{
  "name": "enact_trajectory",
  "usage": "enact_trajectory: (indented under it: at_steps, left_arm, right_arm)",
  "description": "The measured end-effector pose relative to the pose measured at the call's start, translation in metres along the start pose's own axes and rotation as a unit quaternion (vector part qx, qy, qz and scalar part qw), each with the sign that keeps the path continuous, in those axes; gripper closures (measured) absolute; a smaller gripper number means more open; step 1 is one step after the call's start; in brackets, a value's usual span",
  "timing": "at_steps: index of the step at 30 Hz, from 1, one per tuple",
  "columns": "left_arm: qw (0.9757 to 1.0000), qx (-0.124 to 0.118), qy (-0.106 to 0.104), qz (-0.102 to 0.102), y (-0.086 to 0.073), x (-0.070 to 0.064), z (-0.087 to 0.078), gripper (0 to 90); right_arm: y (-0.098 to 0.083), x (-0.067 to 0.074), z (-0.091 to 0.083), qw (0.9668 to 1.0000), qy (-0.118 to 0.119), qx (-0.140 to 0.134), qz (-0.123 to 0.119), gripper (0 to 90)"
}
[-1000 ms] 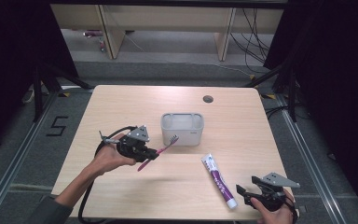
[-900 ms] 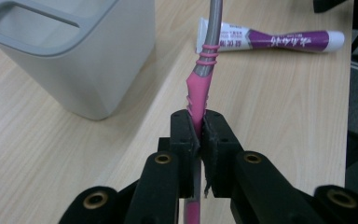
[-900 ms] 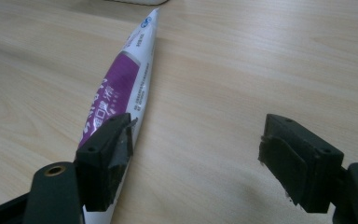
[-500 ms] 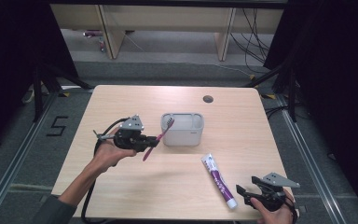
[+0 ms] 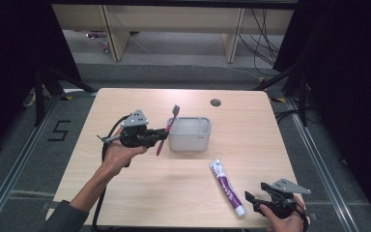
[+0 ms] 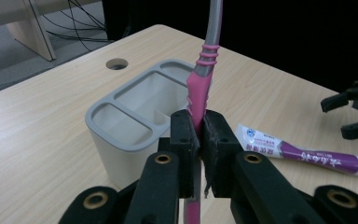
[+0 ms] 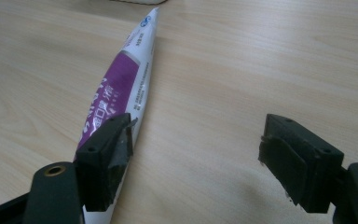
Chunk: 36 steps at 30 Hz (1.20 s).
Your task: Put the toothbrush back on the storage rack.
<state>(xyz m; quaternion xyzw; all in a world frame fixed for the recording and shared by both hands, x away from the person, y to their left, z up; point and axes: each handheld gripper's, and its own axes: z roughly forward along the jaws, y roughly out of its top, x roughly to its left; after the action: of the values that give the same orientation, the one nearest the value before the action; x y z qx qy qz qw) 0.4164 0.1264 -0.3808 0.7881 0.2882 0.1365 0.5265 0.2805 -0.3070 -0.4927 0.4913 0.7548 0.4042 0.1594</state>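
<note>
A pink and grey toothbrush (image 5: 167, 128) (image 6: 200, 88) is clamped by its handle in my left gripper (image 5: 160, 135) (image 6: 196, 135), bristles up and tilted toward the grey holder (image 5: 189, 134) (image 6: 135, 121), just left of it. The holder has several empty compartments. A white and purple toothpaste tube (image 5: 227, 186) (image 7: 121, 88) (image 6: 303, 151) lies flat on the table (image 5: 140, 193). My right gripper (image 5: 252, 201) (image 7: 196, 140) rests at the front right edge, jaws wide apart, its left jaw beside the tube's end and nothing between them.
A round cable hole (image 5: 216, 102) sits in the table's far edge behind the holder. Beyond the table stand wooden shelves (image 5: 174, 29) and loose cables on the floor. A black cable (image 5: 107, 145) trails from the left gripper.
My left hand has lifted and swung the toothbrush up, from pointing low and sideways to nearly upright by the holder's left side. The right gripper has stayed put.
</note>
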Motion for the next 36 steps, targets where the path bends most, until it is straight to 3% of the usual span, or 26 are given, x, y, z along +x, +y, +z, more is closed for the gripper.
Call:
enact_trajectory:
  at_steps: [3,6,8,9,10,12,14,15,16,18,20,22,23,24,26,29,30,31,35,36]
  left_arm:
    - [0.9999,-0.010,0.005,-0.010,0.004,0.002,0.003,82.6]
    - [0.9997,-0.018,0.012,-0.013,0.008,0.004,0.006,82.7]
    - [0.9995,-0.025,0.010,-0.016,0.011,0.004,0.007,82.7]
    - [0.9995,-0.027,0.006,-0.015,0.012,0.006,0.008,82.7]
    - [0.9994,-0.030,0.006,-0.018,0.013,0.006,0.009,82.6]
    - [0.9991,-0.034,0.010,-0.024,0.015,0.009,0.009,82.7]
    - [0.9986,-0.043,0.013,-0.027,0.018,0.011,0.009,82.7]
    - [0.9985,-0.046,0.014,-0.028,0.020,0.012,0.009,82.7]
    - [0.9984,-0.047,0.017,-0.028,0.021,0.013,0.009,82.6]
    - [0.9981,-0.050,0.019,-0.029,0.024,0.015,0.010,82.7]
    - [0.9977,-0.055,0.022,-0.032,0.027,0.016,0.011,82.7]
    - [0.9975,-0.058,0.026,-0.030,0.030,0.016,0.013,82.7]
    - [0.9974,-0.060,0.024,-0.032,0.031,0.017,0.014,82.7]
    - [0.9973,-0.062,0.024,-0.032,0.032,0.017,0.016,82.7]
    - [0.9971,-0.064,0.029,-0.030,0.034,0.018,0.018,82.7]
    - [0.9963,-0.067,0.039,-0.036,0.036,0.021,0.021,82.7]
    - [0.9958,-0.071,0.040,-0.040,0.037,0.022,0.022,82.7]
    - [0.9957,-0.072,0.042,-0.040,0.038,0.023,0.023,82.7]
    - [0.9944,-0.082,0.051,-0.044,0.040,0.026,0.027,82.7]
    - [0.9940,-0.084,0.055,-0.045,0.041,0.027,0.028,82.7]
  right_arm:
    - [0.000,-0.001,0.000,1.0000,0.000,-0.003,-0.005,25.7]
    - [0.000,0.001,0.001,1.0000,0.001,-0.004,0.009,25.8]
    - [0.000,0.000,-0.001,0.9999,-0.010,-0.002,-0.008,25.8]
    - [0.000,0.002,0.000,1.0000,-0.003,0.000,0.007,25.8]
    - [0.000,-0.001,0.001,0.9999,-0.007,-0.007,-0.011,25.8]
    - [0.000,0.001,0.000,1.0000,-0.005,0.000,0.004,25.7]
    - [0.000,0.000,-0.001,0.9999,-0.009,-0.002,-0.007,25.7]
    - [0.000,-0.001,0.000,1.0000,0.001,-0.002,-0.009,25.7]
    - [-0.001,0.003,0.000,0.9999,-0.002,-0.001,0.016,25.7]
    - [0.000,0.001,0.001,0.9999,-0.004,-0.010,0.001,25.7]
    - [-0.001,0.004,0.000,0.9998,0.000,-0.001,0.017,25.7]
    - [0.000,0.001,0.002,0.9999,0.003,-0.009,0.005,25.7]
    - [-0.001,0.003,0.002,0.9998,0.003,-0.008,0.017,25.7]
    - [0.000,0.002,0.000,1.0000,-0.004,0.003,0.007,25.7]
    - [0.000,0.003,-0.001,0.9999,0.001,0.002,0.017,25.7]
    - [0.000,0.002,0.000,1.0000,-0.003,-0.002,0.005,25.7]
    - [-0.001,0.002,0.002,0.9999,0.003,-0.014,0.008,25.7]
    - [0.000,0.003,0.002,0.9998,0.009,-0.008,0.017,25.7]
    - [0.000,-0.001,0.001,0.9998,-0.004,-0.012,-0.012,25.7]
    - [0.000,0.001,0.001,1.0000,0.000,-0.008,0.002,25.7]
